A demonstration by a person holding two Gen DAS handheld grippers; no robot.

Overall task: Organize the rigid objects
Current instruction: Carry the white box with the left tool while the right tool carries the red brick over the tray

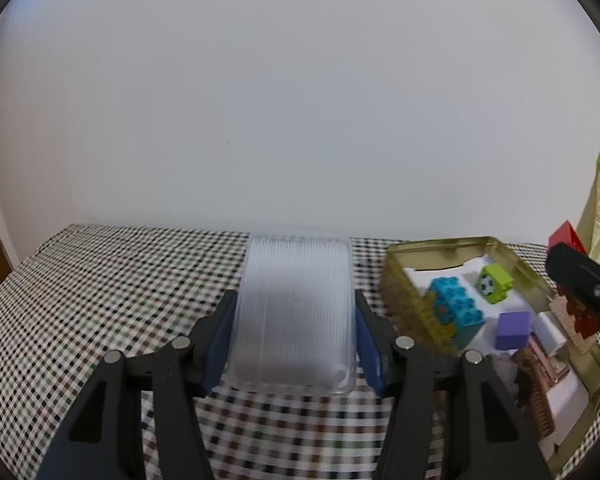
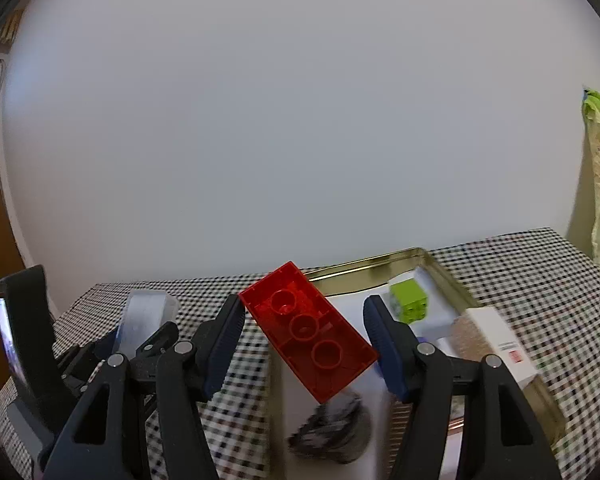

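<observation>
Gold tin (image 1: pixel 516 258) sits on the checked cloth (image 1: pixel 100 300), already holding blue, green and purple blocks. My left gripper (image 1: pixel 296 334) is clamped at mid-width across a ribbed clear plastic box (image 1: pixel 296 304): light, stiff, probably slick, best taken on its long flat sides. My right gripper (image 2: pixel 304 330) pinches a red brick (image 2: pixel 308 330) diagonally by its corners above the tin; hard, light, may pivot.

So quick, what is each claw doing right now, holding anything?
Left claw: closed on a clear ribbed plastic container, held above the checkered tablecloth.
Right claw: closed on a red building brick, underside facing the camera.
</observation>
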